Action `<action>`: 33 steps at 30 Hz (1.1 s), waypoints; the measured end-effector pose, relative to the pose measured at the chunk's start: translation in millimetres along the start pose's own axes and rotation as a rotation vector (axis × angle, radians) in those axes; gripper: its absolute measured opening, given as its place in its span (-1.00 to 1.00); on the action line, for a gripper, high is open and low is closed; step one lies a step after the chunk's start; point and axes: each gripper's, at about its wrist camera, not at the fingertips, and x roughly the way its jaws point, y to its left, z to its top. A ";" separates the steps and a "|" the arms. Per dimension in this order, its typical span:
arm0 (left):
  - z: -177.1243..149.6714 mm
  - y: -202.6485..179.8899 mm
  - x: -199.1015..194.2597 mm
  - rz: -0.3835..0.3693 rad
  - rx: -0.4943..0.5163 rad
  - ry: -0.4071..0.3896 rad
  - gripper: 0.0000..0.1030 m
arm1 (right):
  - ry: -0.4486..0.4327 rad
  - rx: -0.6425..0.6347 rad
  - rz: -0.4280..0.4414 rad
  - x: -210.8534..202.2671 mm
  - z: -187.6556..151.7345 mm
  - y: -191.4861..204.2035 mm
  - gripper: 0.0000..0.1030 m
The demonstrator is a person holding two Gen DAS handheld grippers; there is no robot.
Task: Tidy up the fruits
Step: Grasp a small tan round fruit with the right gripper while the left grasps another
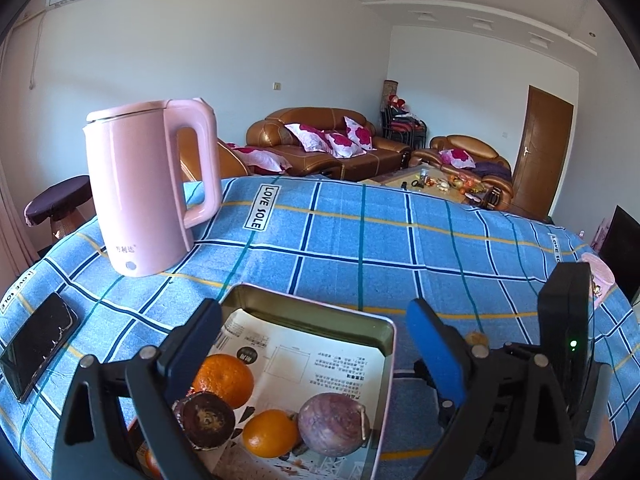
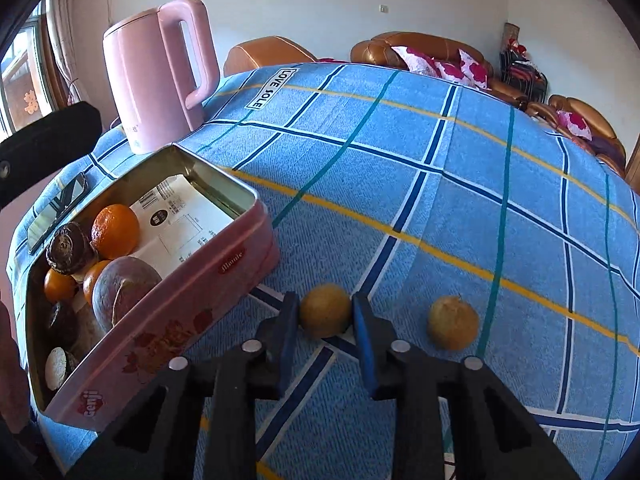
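A pink tin box (image 2: 192, 296) lies on the blue checked cloth and holds oranges (image 2: 115, 231), a purple round fruit (image 2: 124, 284) and dark brown fruits (image 2: 68, 248). In the left wrist view the tin (image 1: 316, 312) sits between the fingers of my open, empty left gripper (image 1: 316, 344), above an orange (image 1: 224, 378) and the purple fruit (image 1: 334, 424). My right gripper (image 2: 325, 316) has both pads against a small yellow-brown fruit (image 2: 325, 315) resting on the cloth. A second yellow-brown fruit (image 2: 453, 322) lies to its right.
A pink electric kettle (image 1: 148, 188) stands at the back left of the table. A black phone (image 1: 38, 344) lies at the left edge. The other gripper's black body (image 1: 564, 320) shows at the right. Sofas (image 1: 328, 140) stand beyond the table.
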 end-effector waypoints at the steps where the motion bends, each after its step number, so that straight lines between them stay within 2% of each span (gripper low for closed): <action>1: 0.6 -3.1 -0.6 -0.003 0.005 -0.003 0.86 | -0.025 0.003 0.001 -5.6 -1.1 -0.5 -0.46; 5: 3.2 -22.0 -0.3 -0.018 0.034 -0.014 0.86 | -0.098 0.005 -0.044 -28.9 -10.6 -3.5 -0.46; 10: 0.9 -55.9 11.1 -0.049 0.078 -0.002 0.86 | -0.182 0.090 -0.127 -58.6 -22.7 -35.6 -0.45; 19: -8.9 -103.1 41.7 -0.102 0.132 0.050 0.86 | -0.162 0.198 -0.250 -66.3 -33.0 -90.9 -0.45; 22: -13.5 -114.0 54.7 -0.118 0.152 0.091 0.81 | -0.140 0.237 -0.277 -66.5 -36.6 -106.6 -0.45; 26: -19.7 -124.1 67.7 -0.159 0.173 0.145 0.66 | -0.133 0.291 -0.279 -67.4 -39.0 -122.2 -0.45; 31: -28.5 -139.5 78.3 -0.201 0.224 0.192 0.47 | -0.137 0.299 -0.281 -69.0 -39.0 -124.3 -0.45; 33: -30.8 -142.1 84.3 -0.214 0.228 0.218 0.32 | -0.142 0.302 -0.281 -69.6 -39.0 -125.1 -0.45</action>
